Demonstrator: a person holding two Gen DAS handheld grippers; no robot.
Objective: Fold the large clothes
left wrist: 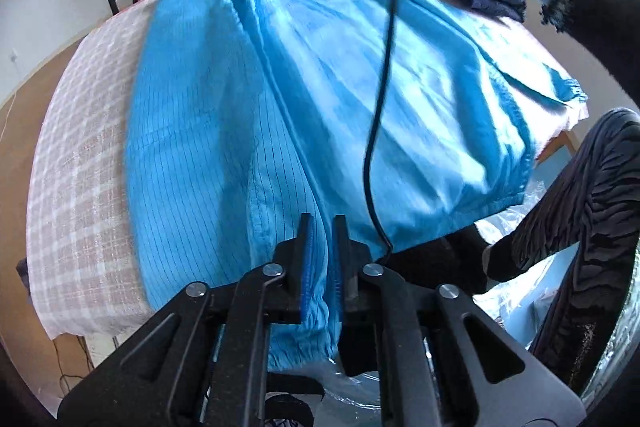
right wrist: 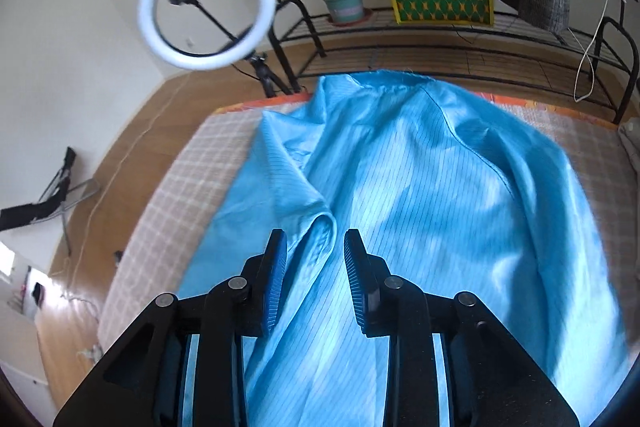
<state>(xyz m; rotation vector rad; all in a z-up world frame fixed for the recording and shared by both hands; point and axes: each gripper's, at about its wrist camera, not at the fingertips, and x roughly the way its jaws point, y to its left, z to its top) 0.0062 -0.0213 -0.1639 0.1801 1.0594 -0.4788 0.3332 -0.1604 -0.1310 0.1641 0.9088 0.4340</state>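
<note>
Left gripper [left wrist: 322, 227]: jaws narrow, a bunched fold of the blue garment [left wrist: 280, 99] sits in the gap at the near hem. The pads look slack on it, so I would treat this as released, not held.

Right gripper [right wrist: 316, 247]: jaws parted wider, straddling a raised ridge of the same cloth without pinching it.

The garment is spread over the checked bed cover [left wrist: 80, 187], hem toward the near edge, collar end far, toward the metal rack [right wrist: 440, 43].

Judgement: a fold has likely just been laid and both grippers are letting go.

To do it well:
- Lift clear straight off, so no fabric snags on the ribbed pads.
- Flatten that centre ridge before the next fold.
- Regrip at matching corners and keep the edges parallel.
- Watch the black cable [left wrist: 380, 107] draped across the cloth; it could drag the fabric.

The far ring light [right wrist: 208, 7] is well clear.
</note>
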